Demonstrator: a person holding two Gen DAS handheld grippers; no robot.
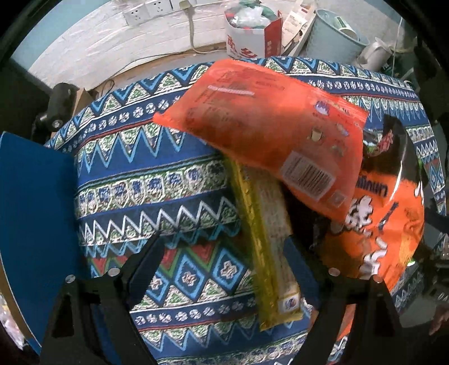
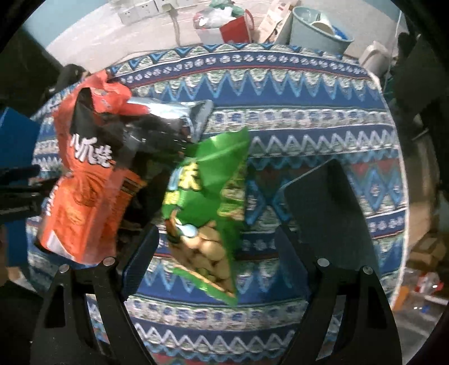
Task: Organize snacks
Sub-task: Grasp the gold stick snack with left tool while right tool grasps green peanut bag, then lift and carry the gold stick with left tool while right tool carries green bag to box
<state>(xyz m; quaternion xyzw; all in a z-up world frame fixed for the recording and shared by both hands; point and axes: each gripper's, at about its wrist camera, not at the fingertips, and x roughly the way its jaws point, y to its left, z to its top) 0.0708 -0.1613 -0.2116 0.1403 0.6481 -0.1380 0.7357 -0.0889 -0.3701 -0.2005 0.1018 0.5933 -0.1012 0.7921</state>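
In the left wrist view an orange snack packet (image 1: pixel 269 132) hangs tilted and blurred above a yellow wafer packet (image 1: pixel 266 252) that lies on the patterned tablecloth (image 1: pixel 146 179). An orange-and-black snack bag (image 1: pixel 387 207) sits to the right. My left gripper (image 1: pixel 224 252) is open, its jaws wide apart and empty, the wafer packet between them. In the right wrist view a green snack bag (image 2: pixel 207 202) is in the air, blurred, beside the orange-and-black bag (image 2: pixel 84 174). My right gripper (image 2: pixel 219 207) is open; the green bag is between its fingers, touching neither.
A blue box (image 1: pixel 36 224) stands at the table's left edge. Behind the table are a red-and-white bag (image 1: pixel 252 31), a teal bin (image 1: pixel 336 33) and wall sockets (image 1: pixel 146 11). Boxes and clutter lie on the floor at the right (image 2: pixel 426 252).
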